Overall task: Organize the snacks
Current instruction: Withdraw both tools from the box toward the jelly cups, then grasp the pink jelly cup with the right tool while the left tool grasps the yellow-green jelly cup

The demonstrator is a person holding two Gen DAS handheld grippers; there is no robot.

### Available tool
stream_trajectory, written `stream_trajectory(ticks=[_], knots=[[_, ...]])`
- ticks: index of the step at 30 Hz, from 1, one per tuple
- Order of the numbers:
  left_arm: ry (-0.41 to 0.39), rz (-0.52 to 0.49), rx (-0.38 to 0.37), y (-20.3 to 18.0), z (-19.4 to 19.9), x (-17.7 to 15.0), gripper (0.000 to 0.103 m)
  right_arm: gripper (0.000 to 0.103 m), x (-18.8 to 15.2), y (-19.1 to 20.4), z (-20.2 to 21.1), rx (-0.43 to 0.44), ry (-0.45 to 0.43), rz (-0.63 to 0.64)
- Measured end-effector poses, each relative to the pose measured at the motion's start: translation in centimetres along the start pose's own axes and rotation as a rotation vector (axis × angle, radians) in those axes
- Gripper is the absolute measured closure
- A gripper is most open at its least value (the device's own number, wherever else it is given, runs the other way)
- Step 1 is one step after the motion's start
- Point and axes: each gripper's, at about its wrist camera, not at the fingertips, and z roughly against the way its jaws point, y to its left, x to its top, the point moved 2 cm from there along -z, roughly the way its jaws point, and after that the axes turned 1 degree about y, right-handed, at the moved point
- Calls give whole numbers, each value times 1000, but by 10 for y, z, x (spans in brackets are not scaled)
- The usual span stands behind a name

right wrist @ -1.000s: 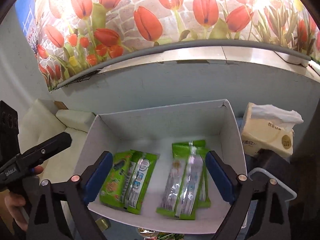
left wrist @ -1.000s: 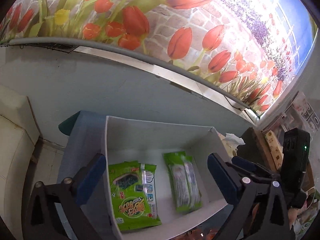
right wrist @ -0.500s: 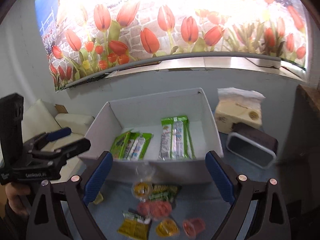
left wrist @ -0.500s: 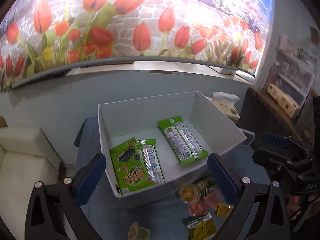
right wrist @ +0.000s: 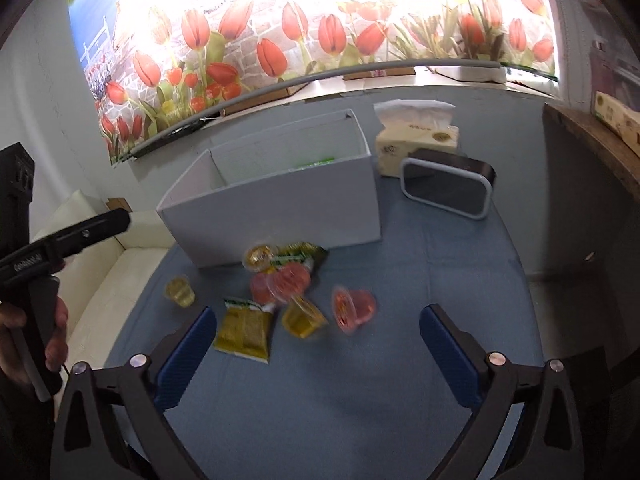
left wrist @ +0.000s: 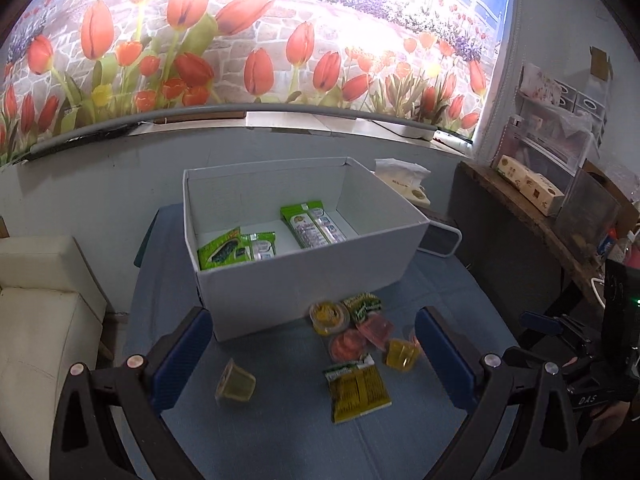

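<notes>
Covering table: blue cloth (right wrist: 420, 280); tulip mural (left wrist: 256, 52) on wall behind.

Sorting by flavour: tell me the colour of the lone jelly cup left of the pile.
Pale yellow-green jelly cup, clearest in the left wrist view.

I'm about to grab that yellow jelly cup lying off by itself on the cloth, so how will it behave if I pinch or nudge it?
The lone jelly cup lies tipped on its side, so a nudge will likely roll it in a curve. Its clear plastic wall looks thin and smooth: probably slippery and easily dented. The open right tool should probably squeeze gently.
</notes>
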Motion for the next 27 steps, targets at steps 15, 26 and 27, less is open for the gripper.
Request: stream_trajectory(ticks=[15, 26, 27], knots=[[27, -6, 25, 0, 25, -51, 0, 0, -35, -21, -41, -97, 76, 54], [56, 44, 44, 16, 32, -82, 0, 1, 0, -37, -102, -62, 127, -24], [62, 52, 42, 18, 31, -84, 0, 7, 2, -40, -107, -71, 135, -33]])
